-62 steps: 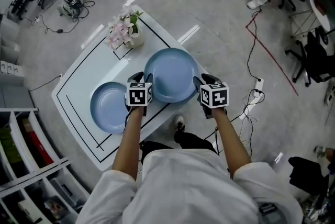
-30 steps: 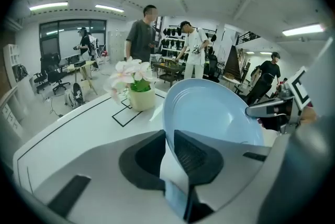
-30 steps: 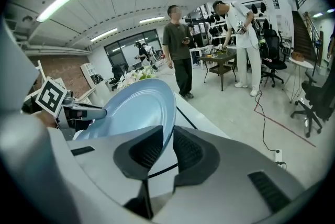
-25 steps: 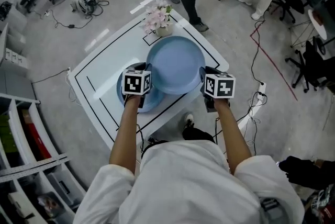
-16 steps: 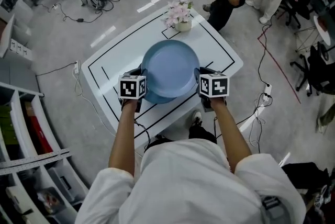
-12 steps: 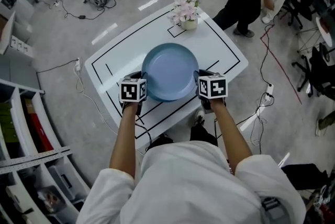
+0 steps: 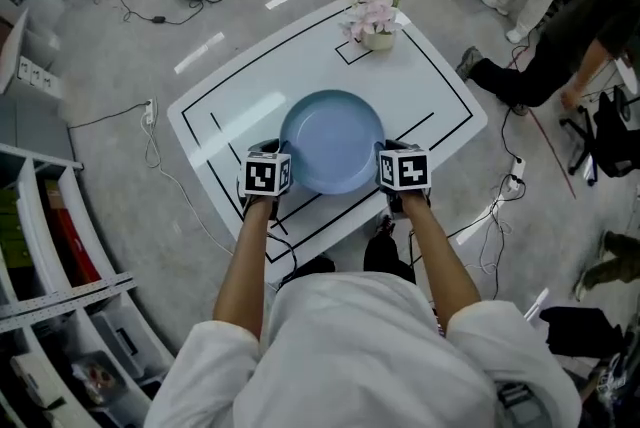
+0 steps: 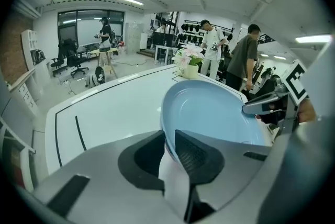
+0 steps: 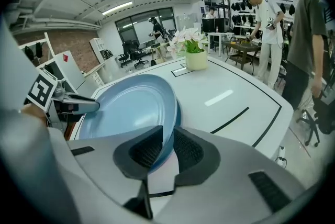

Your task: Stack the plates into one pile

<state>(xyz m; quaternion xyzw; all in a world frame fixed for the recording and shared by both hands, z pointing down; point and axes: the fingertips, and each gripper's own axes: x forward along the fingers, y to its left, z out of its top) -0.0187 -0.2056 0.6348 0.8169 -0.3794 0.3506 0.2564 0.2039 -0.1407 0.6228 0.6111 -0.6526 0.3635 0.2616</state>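
A light blue plate [image 7: 332,141] lies level over the near middle of the white table [image 7: 250,96]. My left gripper [image 7: 276,156] is shut on its left rim [image 8: 167,113]. On the opposite rim [image 9: 170,113] my right gripper [image 7: 386,156] is shut. In the left gripper view [image 8: 168,139] and the right gripper view [image 9: 166,147] the rim sits between the pads. A second blue plate shows only as a darker edge [image 9: 178,108] right under the held one; in the head view it is hidden.
A small pot of pink flowers [image 7: 375,21] stands at the table's far corner. A person [image 7: 560,46] bends over beside the table's right side. Shelving [image 7: 40,266] lines the left. Cables and chairs lie on the floor around the table.
Both grippers carried the plate left and down over the second plate, which is now covered. A person walked from behind the table to its right side.
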